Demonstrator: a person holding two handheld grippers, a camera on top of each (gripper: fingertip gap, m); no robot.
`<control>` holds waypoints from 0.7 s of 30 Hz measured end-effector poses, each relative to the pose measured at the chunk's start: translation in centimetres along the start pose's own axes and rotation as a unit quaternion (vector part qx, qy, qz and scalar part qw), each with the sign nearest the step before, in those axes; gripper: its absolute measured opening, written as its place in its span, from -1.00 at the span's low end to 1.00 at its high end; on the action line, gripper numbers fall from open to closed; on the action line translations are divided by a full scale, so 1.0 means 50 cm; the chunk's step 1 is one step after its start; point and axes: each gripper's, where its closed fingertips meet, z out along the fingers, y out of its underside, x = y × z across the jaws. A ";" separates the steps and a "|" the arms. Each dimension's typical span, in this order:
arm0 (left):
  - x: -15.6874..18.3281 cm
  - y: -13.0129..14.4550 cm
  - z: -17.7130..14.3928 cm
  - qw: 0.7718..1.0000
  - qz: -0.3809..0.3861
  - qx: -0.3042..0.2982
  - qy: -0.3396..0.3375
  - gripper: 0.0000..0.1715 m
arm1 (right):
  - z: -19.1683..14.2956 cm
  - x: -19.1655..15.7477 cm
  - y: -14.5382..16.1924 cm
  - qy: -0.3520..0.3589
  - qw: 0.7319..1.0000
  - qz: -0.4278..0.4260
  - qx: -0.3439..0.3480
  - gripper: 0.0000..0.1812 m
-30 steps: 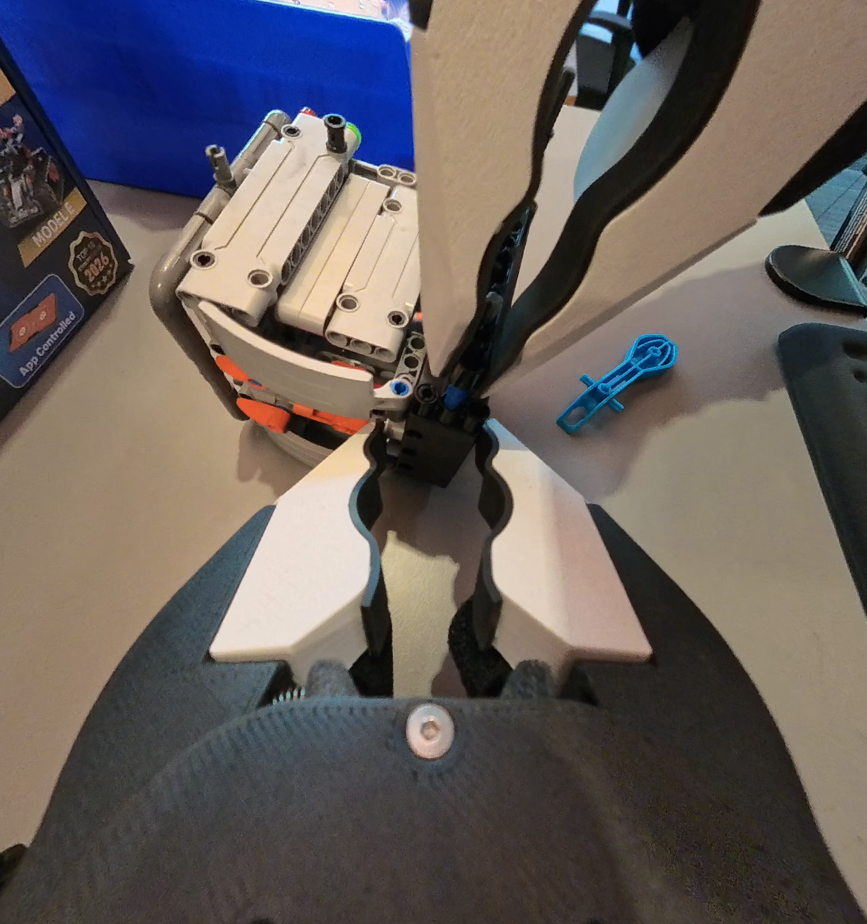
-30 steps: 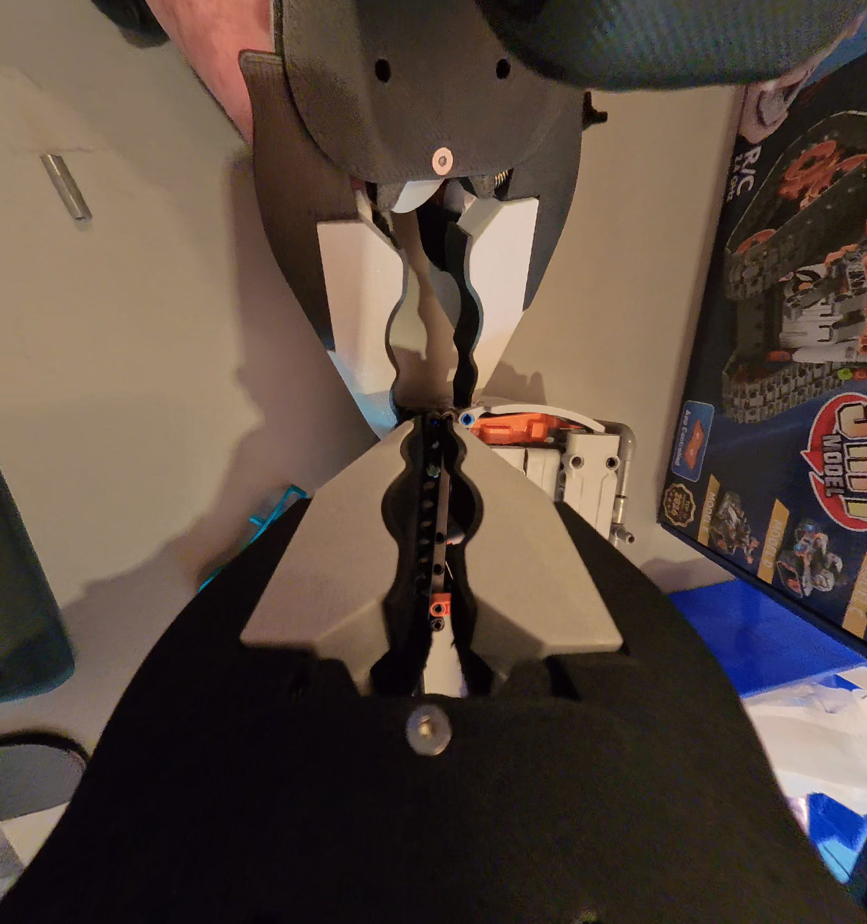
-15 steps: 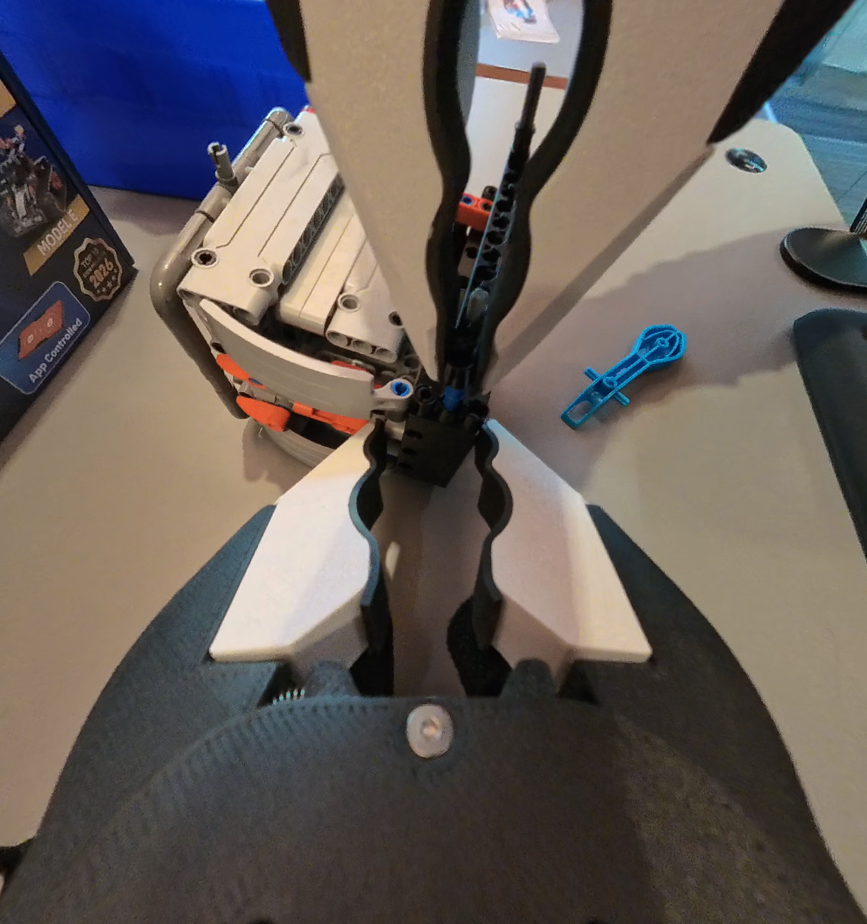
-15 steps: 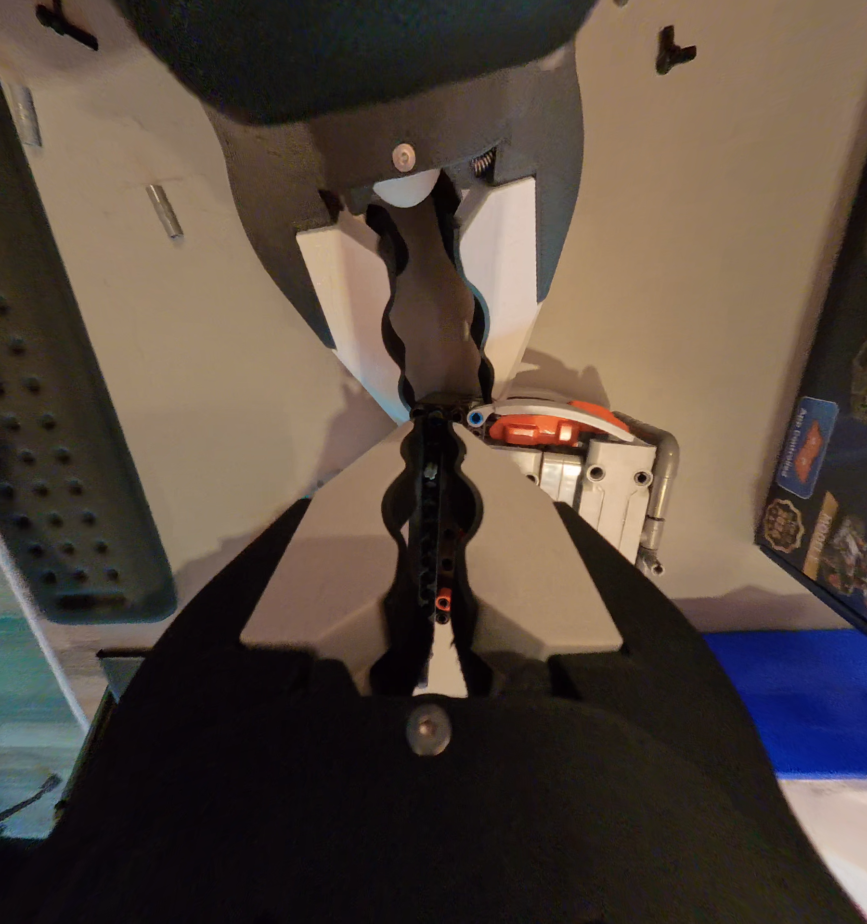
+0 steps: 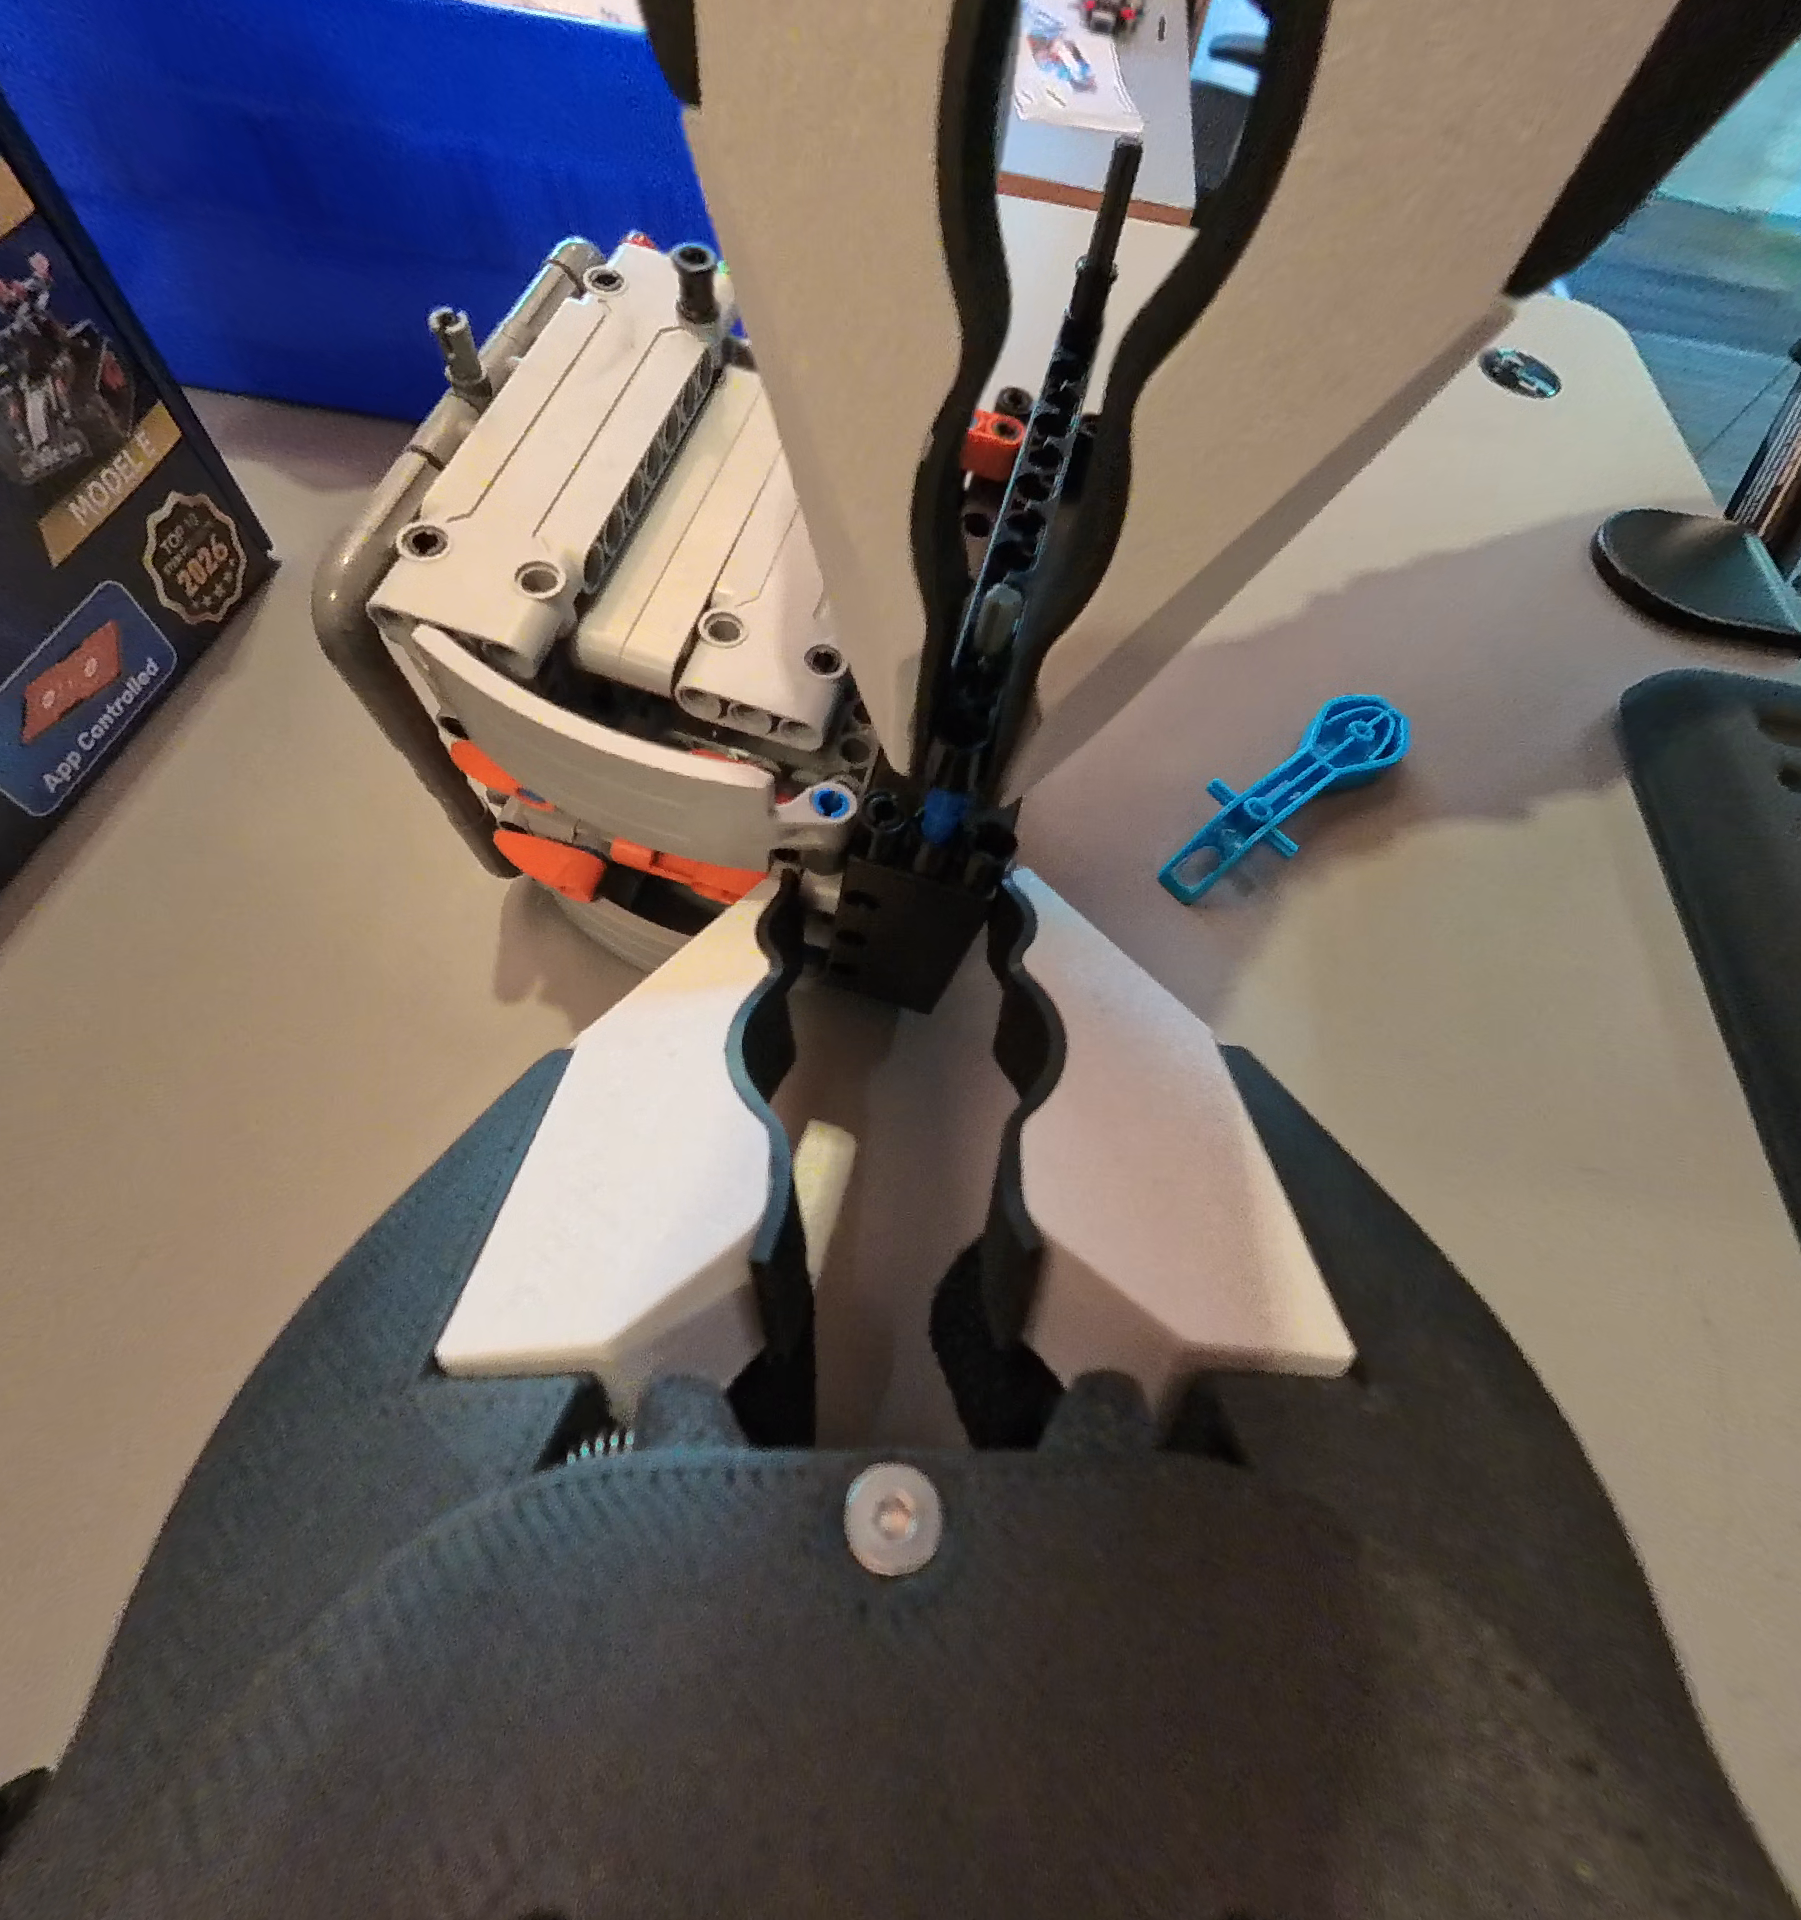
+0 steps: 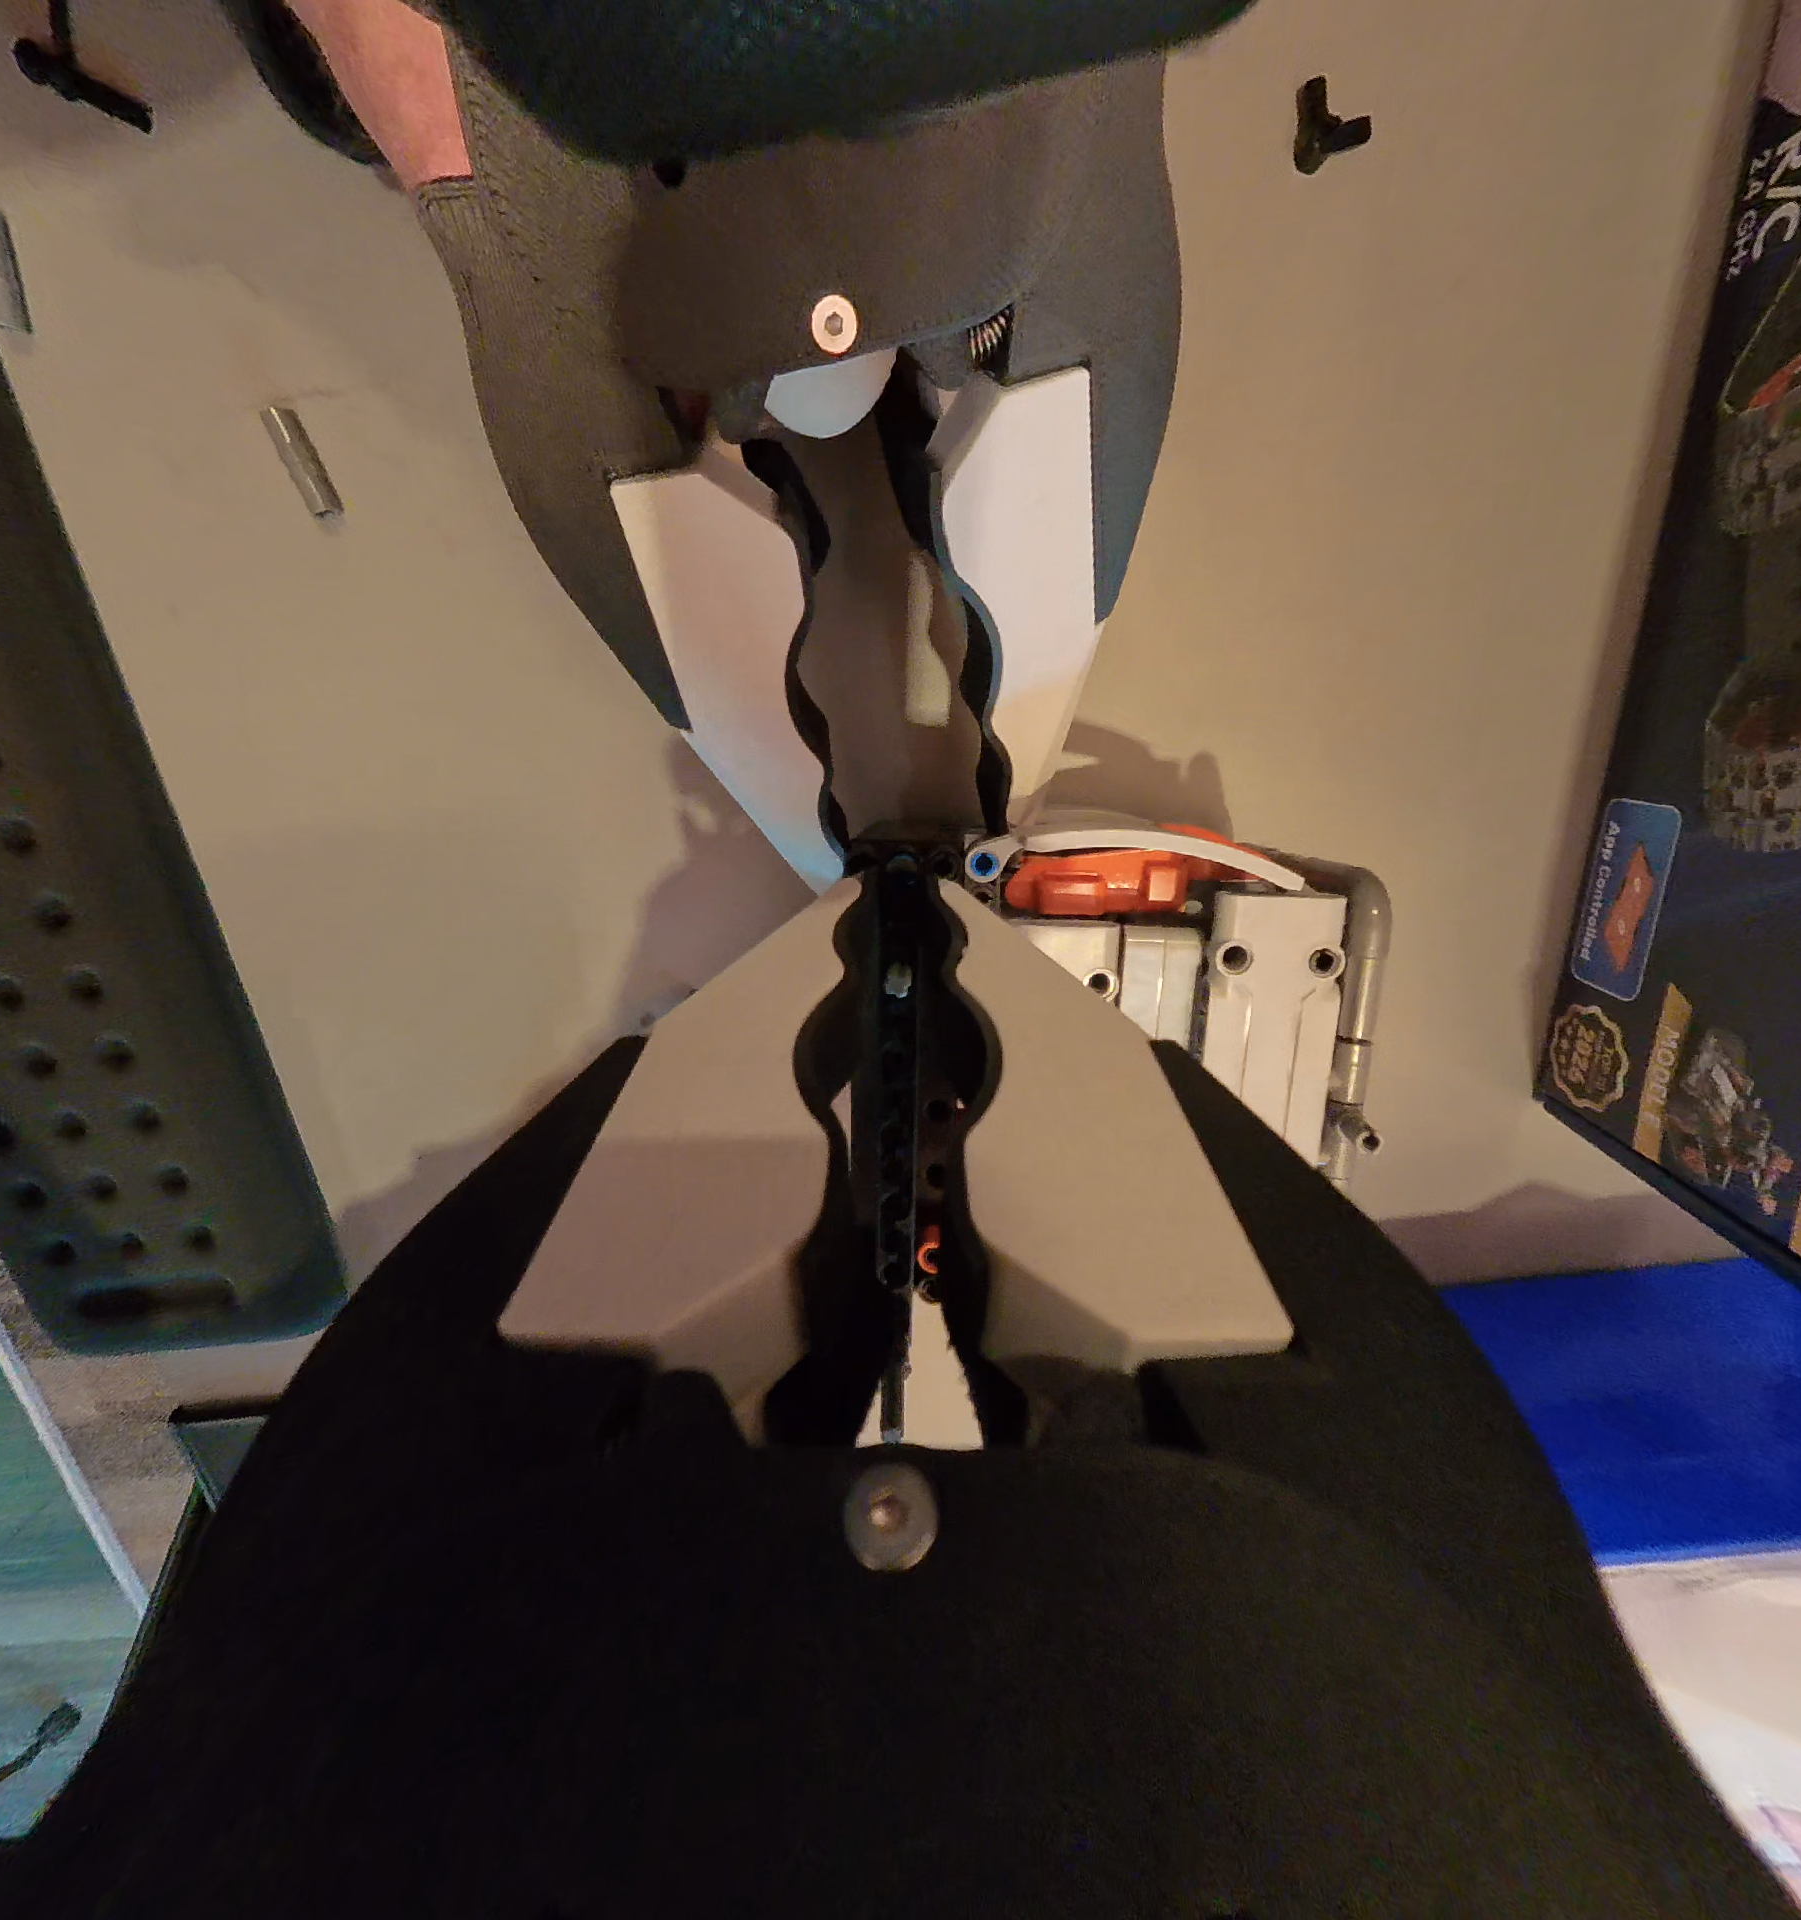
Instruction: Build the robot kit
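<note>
Black perforated beam [image 6: 894, 1091] lies lengthwise between the jaws of the right tool [image 6: 901, 883], which is clenched on it; its far end projects past the tips and meets the top of a black block [image 5: 911, 935] at the corner of a grey and white brick-built model [image 5: 605, 540]. A small orange piece [image 5: 984, 428] sits on the beam's side, higher up. We find the left tool [image 5: 896, 904] level with the desk [image 5: 252, 1039], its tips one on each side of the black block and, as far as we can see, clamped against it. The two tools meet nearly tip to tip over that block.

Risks, in our judgement:
- The beam is long and thin and is held along its length; any sideways lean of the right tool could lever it out of line with the pins on the block.
- The left tool holds only one corner; a hard push could turn or tip the whole model on the desk.
- The tips are so close that they could foul each other.

A blue plastic part [image 5: 1291, 790] lies apart on the desk, and a printed box [image 5: 75, 520] stands beside the model
</note>
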 end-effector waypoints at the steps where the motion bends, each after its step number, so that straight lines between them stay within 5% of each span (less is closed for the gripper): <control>1: 0.001 0.000 0.001 1.000 0.003 -0.001 -0.001 -0.61 | 0.000 -0.001 0.001 0.003 1.000 0.000 0.002 -0.95; 21: 0.002 0.001 0.006 1.000 0.006 -0.007 -0.003 -0.61 | 0.006 -0.007 0.010 -0.010 0.999 -0.018 -0.028 -0.95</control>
